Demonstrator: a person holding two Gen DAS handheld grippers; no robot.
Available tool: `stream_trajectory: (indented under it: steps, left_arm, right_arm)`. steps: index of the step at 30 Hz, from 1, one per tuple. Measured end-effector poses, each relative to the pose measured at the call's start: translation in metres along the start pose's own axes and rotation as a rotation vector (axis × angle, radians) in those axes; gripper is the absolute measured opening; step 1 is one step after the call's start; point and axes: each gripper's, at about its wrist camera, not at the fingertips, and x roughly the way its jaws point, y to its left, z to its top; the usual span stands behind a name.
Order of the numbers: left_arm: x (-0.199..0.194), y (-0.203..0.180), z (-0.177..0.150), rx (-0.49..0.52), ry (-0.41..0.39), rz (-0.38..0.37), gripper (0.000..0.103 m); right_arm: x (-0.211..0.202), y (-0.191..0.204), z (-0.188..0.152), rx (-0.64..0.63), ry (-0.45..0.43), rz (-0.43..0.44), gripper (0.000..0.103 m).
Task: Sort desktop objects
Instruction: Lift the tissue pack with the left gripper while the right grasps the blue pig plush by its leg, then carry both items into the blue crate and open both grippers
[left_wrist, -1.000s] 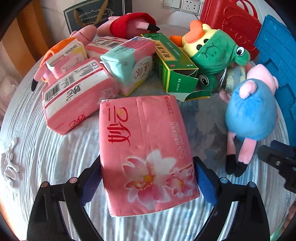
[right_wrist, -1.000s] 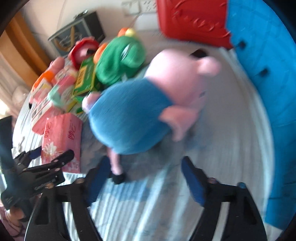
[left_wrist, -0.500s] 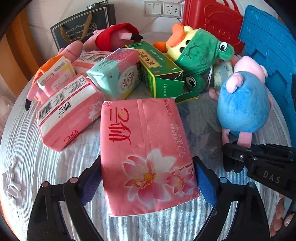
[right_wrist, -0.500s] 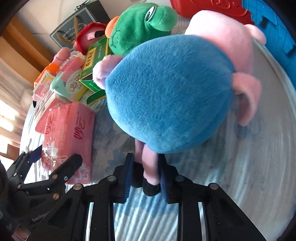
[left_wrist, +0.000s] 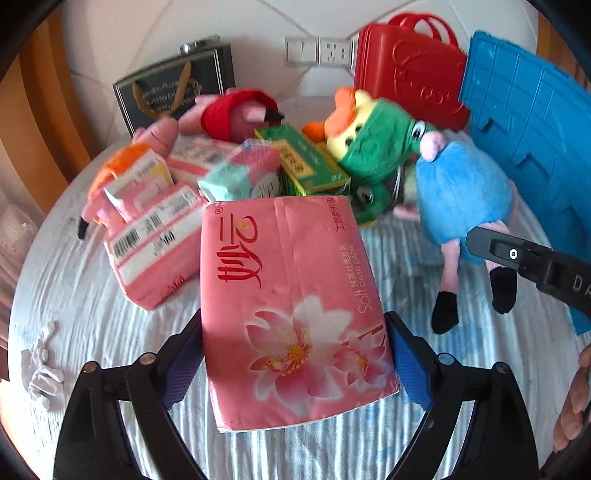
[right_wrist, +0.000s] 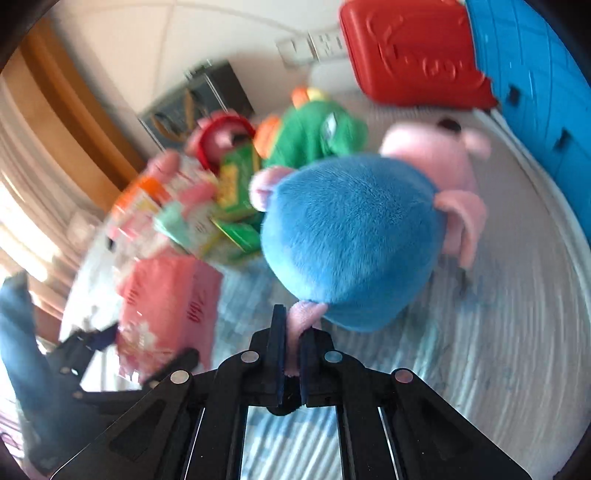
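Now left fingers (left_wrist: 184, 363) wide on tissue pack (left_wrist: 291, 306), right fingers (right_wrist: 275, 354) pinching plush leg (right_wrist: 301, 321)

A pink tissue pack (left_wrist: 295, 314) printed with flowers sits lengthwise between the pads of the left claw (left_wrist: 295, 354), its far end toward the pile of other things. At the right, a pig plush toy (left_wrist: 461, 199) with a blue body, pink head and black-tipped legs hangs by one pink leg pinched in the right claw (right_wrist: 291, 354). Far behind them lie a green frog-hooded plush (left_wrist: 376, 147), a green box (left_wrist: 306, 162), smaller pink tissue packs (left_wrist: 155, 240) and a pink flamingo plush (left_wrist: 236, 114).
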Motion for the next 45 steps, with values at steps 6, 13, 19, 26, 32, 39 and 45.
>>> stream_trajectory:
  steps: [6, 13, 19, 26, 32, 39, 45]
  left_arm:
    - [-0.057, -0.003, 0.022, 0.000, -0.137, -0.015, 0.091]
    - [-0.104, -0.021, 0.041, 0.025, -0.244, -0.029, 0.091]
    - [-0.137, -0.050, 0.060, 0.036, -0.307, -0.061, 0.091]
    - [-0.187, -0.113, 0.092, 0.072, -0.420, -0.135, 0.091]
    - [-0.225, -0.201, 0.125, 0.105, -0.492, -0.220, 0.091]
    - [-0.259, -0.325, 0.152, 0.198, -0.534, -0.344, 0.091]
    - [-0.251, -0.408, 0.156, 0.299, -0.492, -0.342, 0.091]
  right_arm:
    - [-0.051, 0.025, 0.020, -0.020, -0.167, 0.038, 0.005]
    - [-0.112, 0.045, 0.037, -0.077, -0.309, 0.020, 0.005]
    - [-0.181, 0.055, 0.047, -0.159, -0.449, -0.032, 0.005]
    - [-0.274, 0.036, 0.064, -0.193, -0.630, -0.137, 0.005]
    - [-0.369, -0.005, 0.080, -0.195, -0.783, -0.245, 0.005]
    - [-0.454, -0.074, 0.085, -0.191, -0.869, -0.420, 0.005]
    - [-0.478, -0.143, 0.076, -0.147, -0.830, -0.546, 0.005]
